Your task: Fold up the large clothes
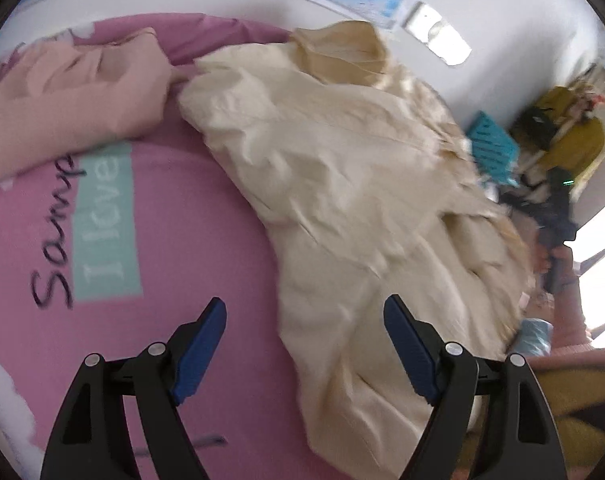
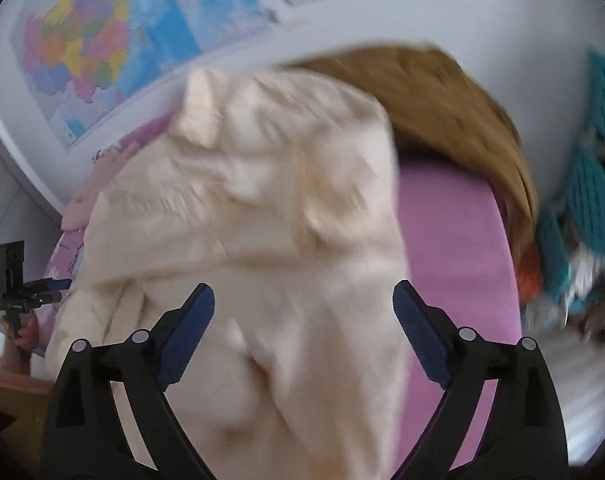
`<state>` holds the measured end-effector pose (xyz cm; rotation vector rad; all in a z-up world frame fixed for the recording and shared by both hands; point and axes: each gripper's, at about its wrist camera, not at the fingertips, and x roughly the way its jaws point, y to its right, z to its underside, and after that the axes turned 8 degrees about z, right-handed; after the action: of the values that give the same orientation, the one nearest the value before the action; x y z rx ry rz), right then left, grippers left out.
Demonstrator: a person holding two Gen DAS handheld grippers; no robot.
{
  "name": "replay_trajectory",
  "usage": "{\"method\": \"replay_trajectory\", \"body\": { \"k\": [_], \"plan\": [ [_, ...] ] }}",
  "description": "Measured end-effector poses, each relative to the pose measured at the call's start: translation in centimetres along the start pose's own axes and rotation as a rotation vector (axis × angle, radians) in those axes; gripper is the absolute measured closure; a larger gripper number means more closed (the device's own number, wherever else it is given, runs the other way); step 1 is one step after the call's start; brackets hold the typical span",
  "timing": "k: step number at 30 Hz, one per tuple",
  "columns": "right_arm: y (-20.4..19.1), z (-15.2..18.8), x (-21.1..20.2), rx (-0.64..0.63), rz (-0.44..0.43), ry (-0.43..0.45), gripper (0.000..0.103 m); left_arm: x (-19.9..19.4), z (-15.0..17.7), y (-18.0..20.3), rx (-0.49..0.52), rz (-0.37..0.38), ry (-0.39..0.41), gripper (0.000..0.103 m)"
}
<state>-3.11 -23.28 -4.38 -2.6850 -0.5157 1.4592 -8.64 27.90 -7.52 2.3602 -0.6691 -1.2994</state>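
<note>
Bed sheet (image 1: pixel 206 248): pink, printed with "I love" on a pale green patch and dark script beside it; it carries all the clothes.
Cream garment (image 1: pixel 342 184): large, crumpled, spread over the sheet from 12 o'clock down to 5 o'clock in the left wrist view; in the right wrist view (image 2: pixel 262 240) it fills the middle, blurred.
Tan lining (image 1: pixel 342 52): at the garment's far end, 12 o'clock.
Peach garment (image 1: pixel 62 96): bunched on the sheet at 10 o'clock, just beside the cream one.
Brown cloth (image 2: pixel 442 120): behind the cream garment, 1 o'clock in the right wrist view.
Teal crate (image 1: pixel 492 148): slatted, at 3 o'clock off the bed; contents too blurred to tell.
Map (image 2: pixel 102 40): coloured, on the wall, 10 o'clock.
Left gripper (image 1: pixel 304 336): fingers spread wide, holding nothing, above the sheet and the cream garment's edge.
Right gripper (image 2: pixel 304 320): fingers spread wide, holding nothing, over the cream garment.
</note>
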Motion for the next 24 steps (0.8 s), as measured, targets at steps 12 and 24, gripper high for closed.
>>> {"method": "replay_trajectory", "body": {
  "k": [12, 24],
  "plan": [
    [-1.3, 6.9, 0.0, 0.061, -0.226, -0.066, 0.092, 3.3, 3.7, 4.6, 0.048, 0.117, -0.082, 0.068],
    [-5.8, 10.6, -4.2, -0.084, -0.146, -0.120, 0.042, -4.2, 3.8, 3.3, 0.055, -0.021, 0.000, 0.069]
  ]
}}
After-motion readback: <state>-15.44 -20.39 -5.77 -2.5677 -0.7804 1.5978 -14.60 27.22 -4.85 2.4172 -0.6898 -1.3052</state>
